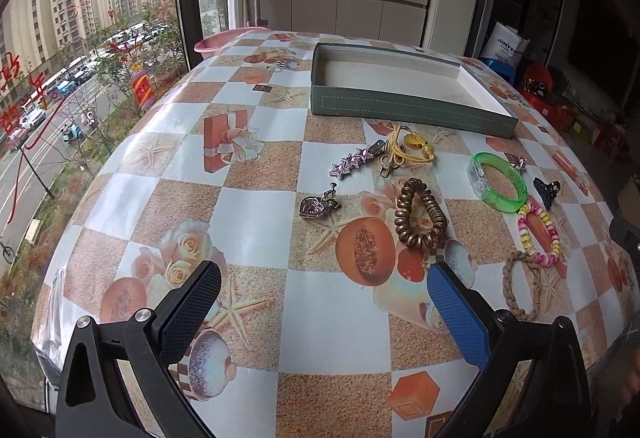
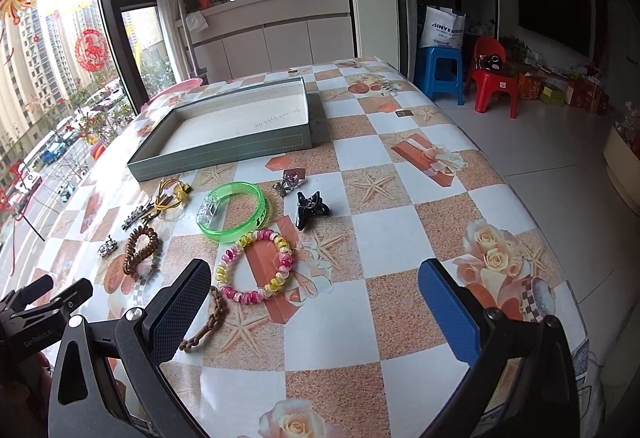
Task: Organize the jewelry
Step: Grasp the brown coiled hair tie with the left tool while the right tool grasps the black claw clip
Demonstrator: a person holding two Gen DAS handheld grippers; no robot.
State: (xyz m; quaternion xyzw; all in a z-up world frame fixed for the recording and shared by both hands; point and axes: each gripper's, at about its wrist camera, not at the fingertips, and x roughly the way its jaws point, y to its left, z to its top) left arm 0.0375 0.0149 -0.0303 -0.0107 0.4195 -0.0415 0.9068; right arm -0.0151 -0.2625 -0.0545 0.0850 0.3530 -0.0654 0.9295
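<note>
Hiding behind left tongs [image 2: 24, 302], braided bracelet [image 2: 208, 322] partly covered, both tongs spread

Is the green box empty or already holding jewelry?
Empty: the green box shows only its bare pale floor in both views; the green bangle and other pieces lie outside on the table.

Braided cord bracelet [image 2: 208, 322] partly hidden behind the right gripper's [image 2: 314, 312] left finger; left gripper [image 2: 36, 302] cut off at frame edge; tray [image 2: 224, 154] lettering illegible

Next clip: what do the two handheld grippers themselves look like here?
Both match: the left gripper and right gripper have black angular frames with silver screws and flat fingers faced with blue cross-hatched pads. In the right wrist view, the left unit's black body shows small white lettering.
</note>
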